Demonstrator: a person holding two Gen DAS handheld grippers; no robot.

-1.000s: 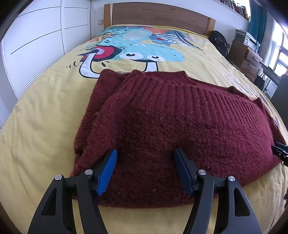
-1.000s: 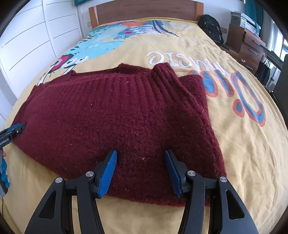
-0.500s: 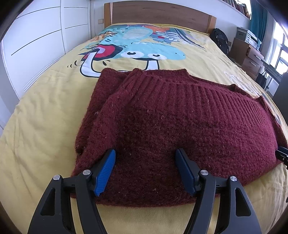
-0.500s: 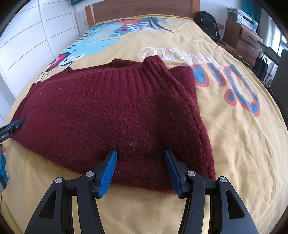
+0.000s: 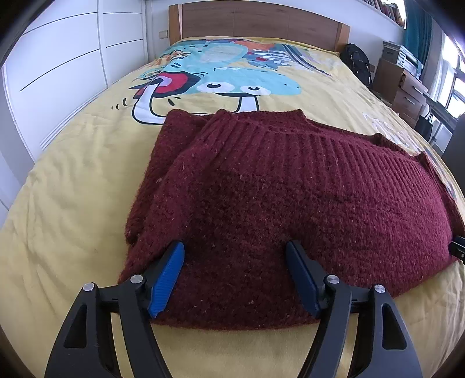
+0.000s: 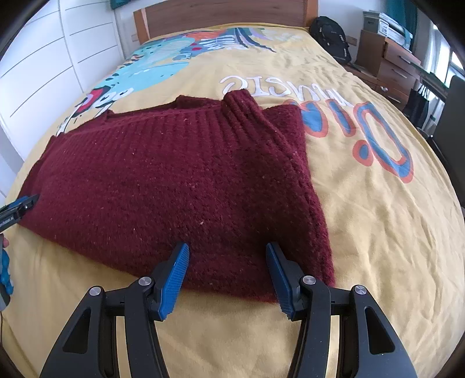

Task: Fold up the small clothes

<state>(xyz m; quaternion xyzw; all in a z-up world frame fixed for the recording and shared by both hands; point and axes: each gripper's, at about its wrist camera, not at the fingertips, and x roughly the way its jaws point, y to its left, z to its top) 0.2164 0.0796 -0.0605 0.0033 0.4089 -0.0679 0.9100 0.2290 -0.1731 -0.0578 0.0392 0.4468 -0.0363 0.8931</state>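
Note:
A dark red knitted sweater (image 5: 276,203) lies folded on the yellow bedspread (image 5: 72,189), sleeves tucked in, ribbed hem at the far side. It also shows in the right wrist view (image 6: 180,180). My left gripper (image 5: 235,276) is open and empty, its blue pads over the sweater's near left edge. My right gripper (image 6: 226,270) is open and empty, over the sweater's near right edge. The left gripper's tip (image 6: 17,208) shows at the left border of the right wrist view.
The bedspread carries a cartoon print (image 5: 226,75) and lettering (image 6: 290,87). A wooden headboard (image 5: 255,23) stands at the far end. White wardrobe doors (image 5: 58,64) line the left. A black backpack (image 6: 331,32) and wooden drawers (image 6: 389,64) stand on the right.
Both grippers have pulled back a little toward the near edge of the sweater and stayed open. The sweater has not moved.

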